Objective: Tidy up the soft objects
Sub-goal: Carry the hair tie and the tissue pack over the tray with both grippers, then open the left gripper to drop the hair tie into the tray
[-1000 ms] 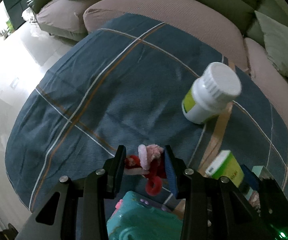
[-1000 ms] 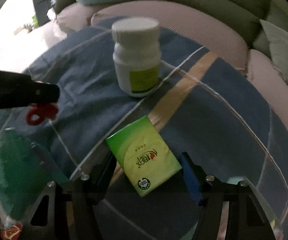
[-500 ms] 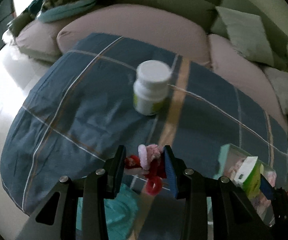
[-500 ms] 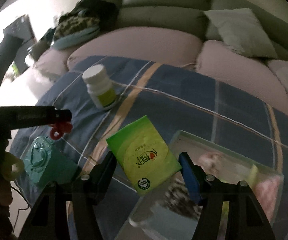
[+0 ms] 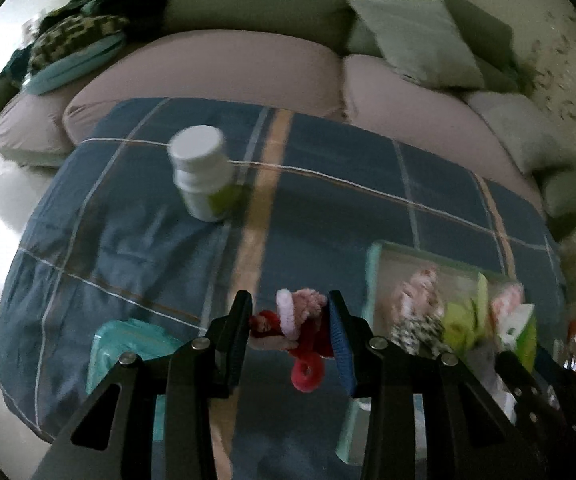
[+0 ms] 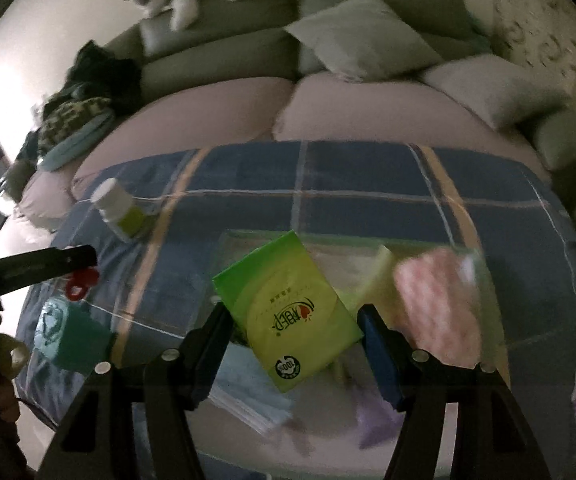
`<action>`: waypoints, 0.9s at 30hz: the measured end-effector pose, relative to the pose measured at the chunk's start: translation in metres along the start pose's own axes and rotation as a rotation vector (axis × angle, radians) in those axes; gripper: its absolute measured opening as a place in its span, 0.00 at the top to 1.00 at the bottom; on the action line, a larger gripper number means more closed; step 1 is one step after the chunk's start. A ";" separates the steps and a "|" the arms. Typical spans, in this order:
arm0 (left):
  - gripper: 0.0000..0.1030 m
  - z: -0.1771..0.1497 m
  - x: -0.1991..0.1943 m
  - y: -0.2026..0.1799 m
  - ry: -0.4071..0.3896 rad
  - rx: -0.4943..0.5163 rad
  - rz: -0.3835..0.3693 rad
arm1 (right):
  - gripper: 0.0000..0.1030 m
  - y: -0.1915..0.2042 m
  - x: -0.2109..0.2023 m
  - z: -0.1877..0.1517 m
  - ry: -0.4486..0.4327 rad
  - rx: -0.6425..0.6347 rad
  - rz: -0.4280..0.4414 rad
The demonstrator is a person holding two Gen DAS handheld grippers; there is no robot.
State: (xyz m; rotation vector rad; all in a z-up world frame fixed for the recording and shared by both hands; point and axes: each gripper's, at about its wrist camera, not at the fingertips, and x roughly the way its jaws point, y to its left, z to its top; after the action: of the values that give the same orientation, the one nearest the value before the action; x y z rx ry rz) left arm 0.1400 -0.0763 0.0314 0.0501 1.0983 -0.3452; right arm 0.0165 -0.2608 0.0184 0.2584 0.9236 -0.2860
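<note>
My left gripper [image 5: 289, 330] is shut on a bundle of red and pink hair scrunchies [image 5: 301, 326], held above the blue plaid cloth [image 5: 327, 208]. My right gripper [image 6: 293, 336] is shut on a green tissue pack [image 6: 288, 312] and holds it over a clear storage box [image 6: 367, 252] with several soft items in it, among them a pink one [image 6: 437, 296]. The box also shows in the left wrist view [image 5: 375, 276] at lower right, with the tissue pack [image 5: 521, 334] above it. The left gripper's finger [image 6: 32, 266] and a red scrunchie [image 6: 82, 282] show at the right view's left edge.
A white pill bottle with a green label [image 5: 202, 174] stands on the cloth at the left; it also shows in the right wrist view [image 6: 118, 210]. A teal box [image 5: 128, 352] lies near the cloth's front left edge. A sofa with cushions [image 5: 415, 40] runs behind.
Both grippers have swung to the right with their loads. The storage box has come into both views, and the tissue pack is now over it. The bottle has shifted left in both views.
</note>
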 end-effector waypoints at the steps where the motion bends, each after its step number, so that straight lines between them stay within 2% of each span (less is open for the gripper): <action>1: 0.62 -0.003 -0.001 -0.007 0.001 0.016 -0.016 | 0.35 -0.005 0.000 -0.003 0.006 0.014 -0.003; 6: 0.62 -0.018 0.000 -0.035 0.019 0.082 -0.073 | 0.35 -0.032 0.000 -0.021 0.045 0.088 -0.039; 16: 0.62 -0.057 0.009 -0.074 0.061 0.178 -0.129 | 0.34 -0.050 -0.006 -0.045 0.087 0.112 -0.068; 27: 0.61 -0.087 0.020 -0.091 0.080 0.236 -0.121 | 0.34 -0.062 0.006 -0.064 0.161 0.142 -0.068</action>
State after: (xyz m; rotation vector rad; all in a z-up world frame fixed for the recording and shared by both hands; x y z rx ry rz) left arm 0.0455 -0.1492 -0.0140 0.2085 1.1383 -0.5848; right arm -0.0492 -0.2976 -0.0290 0.3854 1.0737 -0.3986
